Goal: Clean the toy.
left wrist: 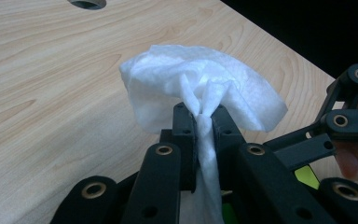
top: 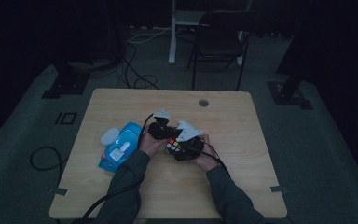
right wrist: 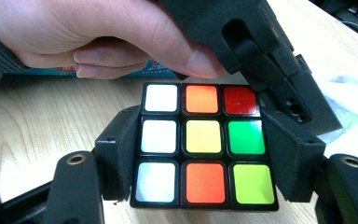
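A scrambled puzzle cube (right wrist: 203, 145) with white, orange, red, yellow and green stickers sits clamped between the jaws of my right gripper (right wrist: 204, 154). In the high view the cube (top: 173, 146) is at the table's middle, with the right gripper (top: 186, 145) around it. My left gripper (left wrist: 204, 122) is shut on a crumpled white wipe (left wrist: 200, 88), which bunches out past the jaw tips. In the high view the left gripper (top: 162, 131) is just left of and behind the cube. The left hand (right wrist: 98, 37) and its gripper hang right over the cube in the right gripper view.
A blue pack of wipes (top: 120, 147) lies on the wooden table (top: 223, 116) to the left of the hands, with a white lid-like piece (top: 109, 136) beside it. A cable hole (top: 203, 102) is near the far edge. A chair (top: 219, 37) stands beyond the table.
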`<state>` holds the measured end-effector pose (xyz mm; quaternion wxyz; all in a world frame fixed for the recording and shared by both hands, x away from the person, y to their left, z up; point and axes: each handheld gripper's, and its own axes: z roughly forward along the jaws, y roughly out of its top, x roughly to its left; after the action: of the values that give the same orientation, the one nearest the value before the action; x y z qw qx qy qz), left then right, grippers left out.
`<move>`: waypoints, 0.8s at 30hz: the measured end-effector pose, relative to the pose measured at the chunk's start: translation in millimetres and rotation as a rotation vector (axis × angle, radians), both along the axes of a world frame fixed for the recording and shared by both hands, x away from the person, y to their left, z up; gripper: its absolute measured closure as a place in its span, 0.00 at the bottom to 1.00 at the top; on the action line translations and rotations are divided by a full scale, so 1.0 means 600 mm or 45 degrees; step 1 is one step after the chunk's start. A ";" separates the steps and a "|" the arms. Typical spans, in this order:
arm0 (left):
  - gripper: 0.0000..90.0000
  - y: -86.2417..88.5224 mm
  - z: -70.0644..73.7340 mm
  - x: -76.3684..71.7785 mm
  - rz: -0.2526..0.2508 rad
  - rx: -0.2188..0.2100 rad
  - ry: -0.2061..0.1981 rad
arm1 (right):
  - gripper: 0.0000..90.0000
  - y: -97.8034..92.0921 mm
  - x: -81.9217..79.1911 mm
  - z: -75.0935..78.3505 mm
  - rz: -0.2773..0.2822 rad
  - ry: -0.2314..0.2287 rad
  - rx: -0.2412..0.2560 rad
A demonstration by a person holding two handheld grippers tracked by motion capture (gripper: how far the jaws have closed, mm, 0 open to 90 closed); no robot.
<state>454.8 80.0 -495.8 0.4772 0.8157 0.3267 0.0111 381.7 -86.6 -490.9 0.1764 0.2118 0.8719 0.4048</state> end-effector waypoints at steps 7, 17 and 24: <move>0.94 -0.001 0.004 -0.002 -0.008 -0.023 0.002 | 0.38 0.001 0.002 -0.004 -0.004 0.004 -0.004; 0.94 -0.002 0.012 -0.004 -0.035 -0.086 0.012 | 0.38 0.004 0.003 -0.007 0.000 0.004 -0.008; 0.93 -0.004 0.014 -0.004 -0.067 -0.150 0.031 | 0.38 0.005 0.004 -0.010 0.000 0.008 -0.011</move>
<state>452.2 77.5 -487.2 0.5204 0.7947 0.3110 -0.0305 384.0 -83.7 -497.1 0.1746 0.2124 0.8741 0.4005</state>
